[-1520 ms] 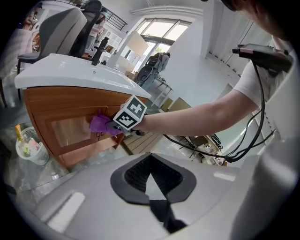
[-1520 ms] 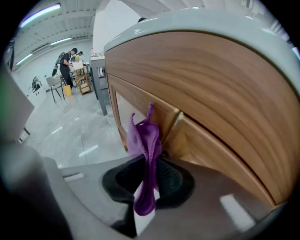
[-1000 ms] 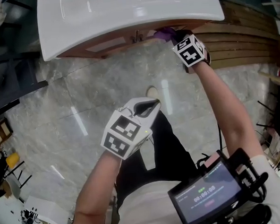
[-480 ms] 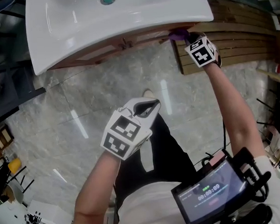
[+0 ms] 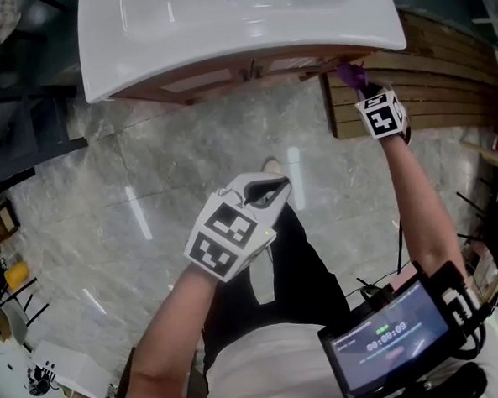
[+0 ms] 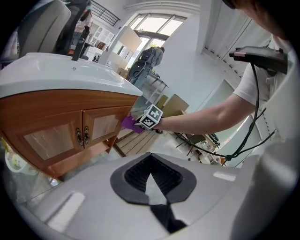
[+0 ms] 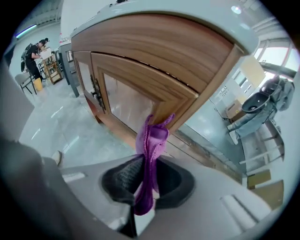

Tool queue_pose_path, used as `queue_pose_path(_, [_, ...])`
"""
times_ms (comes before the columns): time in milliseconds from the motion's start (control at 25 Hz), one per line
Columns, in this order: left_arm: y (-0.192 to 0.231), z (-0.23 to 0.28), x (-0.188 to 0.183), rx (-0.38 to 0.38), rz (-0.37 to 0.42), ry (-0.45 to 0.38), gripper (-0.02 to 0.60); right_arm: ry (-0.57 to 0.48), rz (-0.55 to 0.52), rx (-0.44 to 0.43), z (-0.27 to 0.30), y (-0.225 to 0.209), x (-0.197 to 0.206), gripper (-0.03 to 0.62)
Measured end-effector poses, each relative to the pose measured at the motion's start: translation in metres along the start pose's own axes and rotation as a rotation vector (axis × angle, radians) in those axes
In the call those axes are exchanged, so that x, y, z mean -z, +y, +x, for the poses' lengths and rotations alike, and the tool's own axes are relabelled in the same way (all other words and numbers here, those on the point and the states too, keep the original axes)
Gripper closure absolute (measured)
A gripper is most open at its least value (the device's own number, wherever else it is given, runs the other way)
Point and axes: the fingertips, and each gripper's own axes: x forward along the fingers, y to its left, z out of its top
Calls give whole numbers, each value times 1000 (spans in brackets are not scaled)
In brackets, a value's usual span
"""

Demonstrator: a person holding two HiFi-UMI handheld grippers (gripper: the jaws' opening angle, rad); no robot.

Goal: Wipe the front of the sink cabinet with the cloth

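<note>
The wooden sink cabinet [image 5: 225, 76] sits under a white basin [image 5: 222, 27] at the top of the head view. My right gripper [image 5: 368, 90] is shut on a purple cloth [image 5: 351, 74], which touches the cabinet's right front corner. In the right gripper view the cloth [image 7: 151, 154] hangs out of the gripper [image 7: 149, 176] and its upper end meets the corner post [image 7: 187, 105]. My left gripper [image 5: 269, 188] hovers over the floor, away from the cabinet, shut and holding nothing. From the left gripper [image 6: 150, 174] I see the cabinet doors [image 6: 61, 133] and the cloth [image 6: 129, 123].
A slatted wooden platform [image 5: 443, 73] lies on the floor right of the cabinet. The floor is grey marble [image 5: 147, 183]. A shoe tip [image 5: 272, 165] shows below the cabinet. A screen device [image 5: 397, 345] hangs at the person's chest. Dark furniture [image 5: 16, 107] stands at the left.
My right gripper has carried the cloth rightward along the cabinet front, from near the door handles to the right corner. The left gripper has stayed where it was.
</note>
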Motion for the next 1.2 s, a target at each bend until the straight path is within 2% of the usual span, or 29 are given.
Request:
queue_pose_path(120, [4,-29,20,-19,-8,-19,574,-42,-41,-38,-17,56,-16,539])
queue_pose_path(280, [9,-41,26,-47,-30,-30,574,-109,-150,-131,-28,118,-49,539])
queue_pose_path(520, [22,-84,53,-98,-83,-56,574,-202,-322,-305,-34,252,-132,539])
queue_pose_path(720, [38,-125,88,-150,-120,-84,574,-279,-466,-390,-31,356,-208,539])
queue_pose_path(960, [60,-147,104,-208,-135,-117,574,-316,-549,-409,3,415,-269,539])
queue_pose_path(1200, [75,-152,121,-227,-160,-128,574,-280,-544,-375,35,418,-283,539])
